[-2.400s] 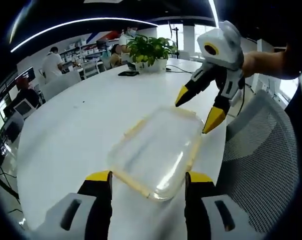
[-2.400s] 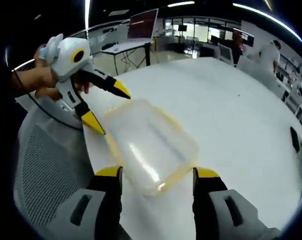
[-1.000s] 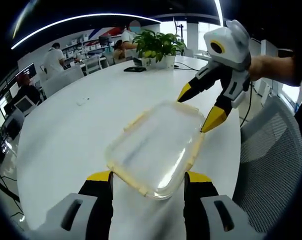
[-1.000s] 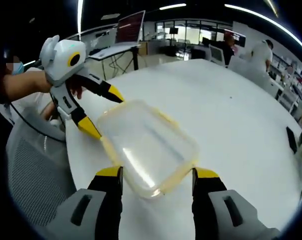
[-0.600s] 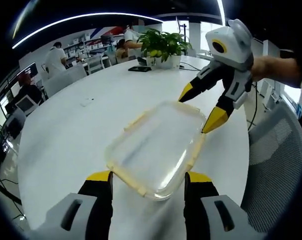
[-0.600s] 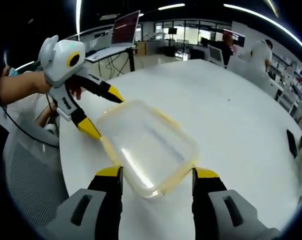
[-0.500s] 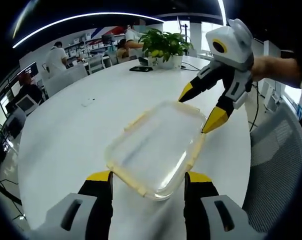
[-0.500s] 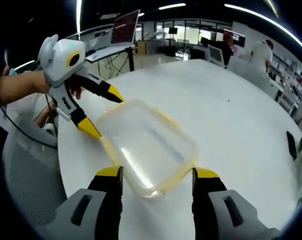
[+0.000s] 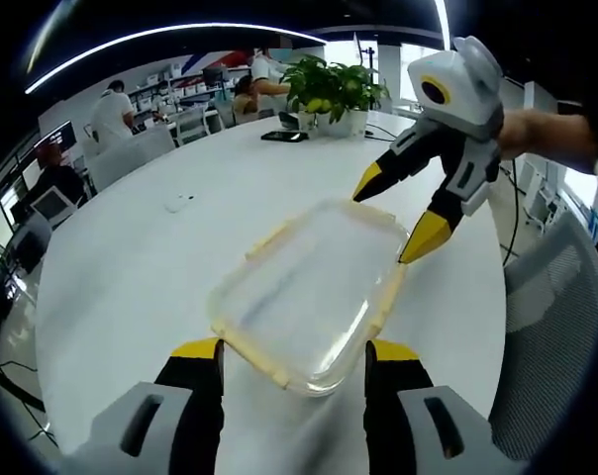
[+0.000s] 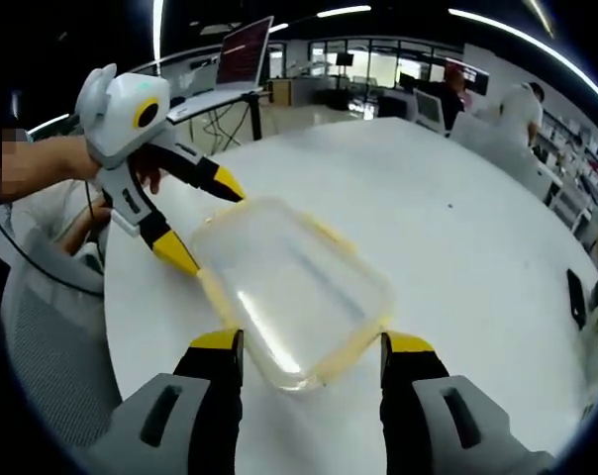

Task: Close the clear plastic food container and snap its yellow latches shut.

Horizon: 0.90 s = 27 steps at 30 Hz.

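Clear plastic food container lies lid-on on the white round table, between my 2 grippers. My left gripper and right gripper both gape wide at opposite ends, holding nothing. Yellow latches line its rim.

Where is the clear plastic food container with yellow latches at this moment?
The clear plastic food container with yellow latches lies on the white round table, between the open left hand-held gripper and open right hand-held gripper at opposite ends.
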Available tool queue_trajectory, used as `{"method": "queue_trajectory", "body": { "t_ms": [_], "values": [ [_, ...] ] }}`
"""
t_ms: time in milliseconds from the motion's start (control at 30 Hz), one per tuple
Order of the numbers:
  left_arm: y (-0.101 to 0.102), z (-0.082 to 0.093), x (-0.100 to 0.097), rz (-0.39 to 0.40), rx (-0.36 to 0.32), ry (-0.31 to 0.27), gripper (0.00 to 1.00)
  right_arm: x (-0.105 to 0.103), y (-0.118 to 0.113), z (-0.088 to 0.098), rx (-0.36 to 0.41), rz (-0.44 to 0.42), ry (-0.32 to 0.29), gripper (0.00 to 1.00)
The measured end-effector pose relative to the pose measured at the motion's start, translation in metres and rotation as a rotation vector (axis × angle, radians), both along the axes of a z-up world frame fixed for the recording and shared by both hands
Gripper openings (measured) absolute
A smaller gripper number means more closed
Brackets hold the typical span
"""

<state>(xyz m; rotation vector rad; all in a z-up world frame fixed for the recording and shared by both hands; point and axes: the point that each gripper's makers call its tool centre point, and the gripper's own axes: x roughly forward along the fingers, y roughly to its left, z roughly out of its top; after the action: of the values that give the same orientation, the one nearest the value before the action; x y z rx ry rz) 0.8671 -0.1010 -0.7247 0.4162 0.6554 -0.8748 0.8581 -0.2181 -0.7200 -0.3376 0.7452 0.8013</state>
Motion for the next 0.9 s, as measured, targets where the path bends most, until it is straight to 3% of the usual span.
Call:
{"method": "queue_trajectory", "body": {
  "t_ms": [533,900],
  "values": [
    [0.004,0.008,-0.001,0.02,-0.018,-0.005,0.53,-0.009,0.0,0.0,0.006,-0.015,-0.01,0.53],
    [0.014,0.02,-0.022,0.045,-0.067,-0.022,0.55,-0.031,-0.009,0.007,0.056,-0.071,-0.037,0.57]
  ]
}}
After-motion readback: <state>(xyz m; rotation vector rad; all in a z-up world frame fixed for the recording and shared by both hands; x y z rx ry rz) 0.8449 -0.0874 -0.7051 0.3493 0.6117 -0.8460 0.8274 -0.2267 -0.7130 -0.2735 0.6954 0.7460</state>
